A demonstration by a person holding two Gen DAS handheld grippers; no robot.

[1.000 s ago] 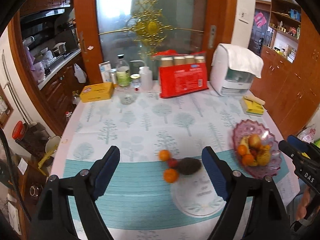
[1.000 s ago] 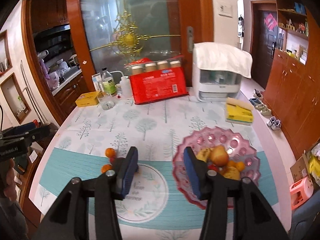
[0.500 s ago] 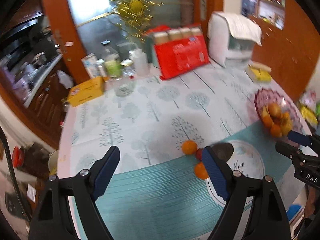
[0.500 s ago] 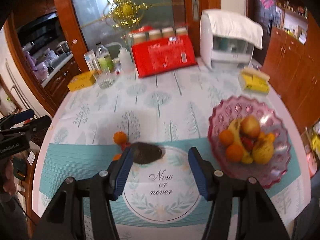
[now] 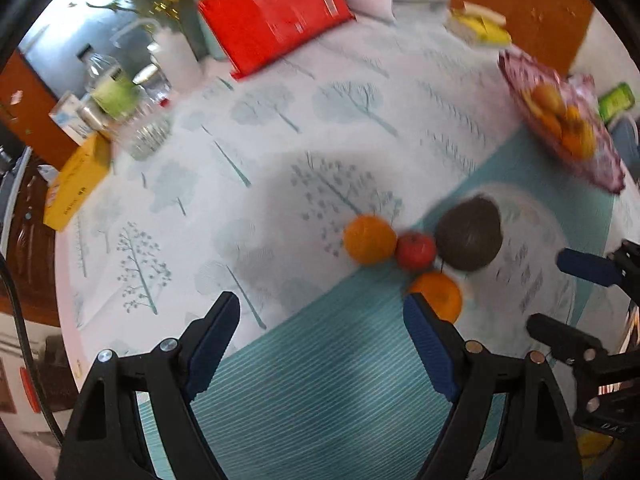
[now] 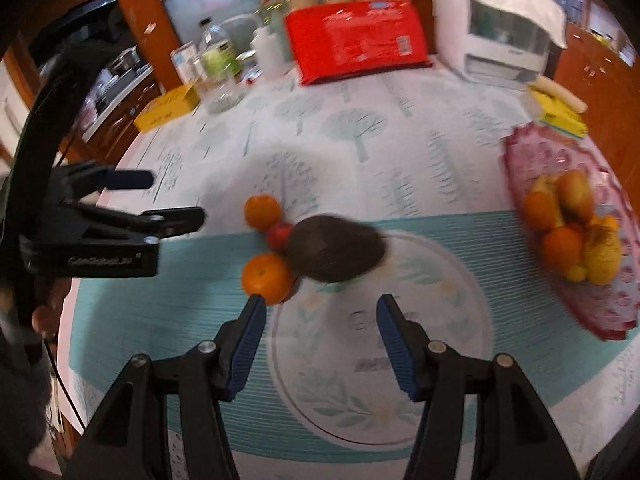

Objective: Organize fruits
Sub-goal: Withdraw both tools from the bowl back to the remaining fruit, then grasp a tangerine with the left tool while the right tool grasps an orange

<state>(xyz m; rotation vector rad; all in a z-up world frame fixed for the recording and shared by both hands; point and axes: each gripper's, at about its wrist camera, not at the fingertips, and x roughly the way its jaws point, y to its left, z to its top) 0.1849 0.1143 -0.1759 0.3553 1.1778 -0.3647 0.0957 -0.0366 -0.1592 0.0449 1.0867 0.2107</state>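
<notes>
A: Four loose fruits on cloth, L to R: orange (image 6: 262, 211), small red fruit (image 6: 279, 234), second orange (image 6: 267, 278) below, dark avocado (image 6: 335, 254), all touching. Pink bowl (image 6: 616, 308) w/ more fruit far R.

B: Tongs?

A: My left gripper (image 5: 320, 340) wide, nothing in it. My right gripper (image 6: 320, 336) jaws just been opening, narrower gap, nothing between; avocado just beyond tips.

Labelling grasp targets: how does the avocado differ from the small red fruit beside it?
Avocado is dark brownish and dull; red fruit is bright red. Avocado is much the larger of the two. Avocado is elongated and lies on its side, partly on the round printed mat; red fruit is round and sits wedged between the two oranges. Shared: both rest loose on the table, outside the pink bowl, neither gripped.
</notes>
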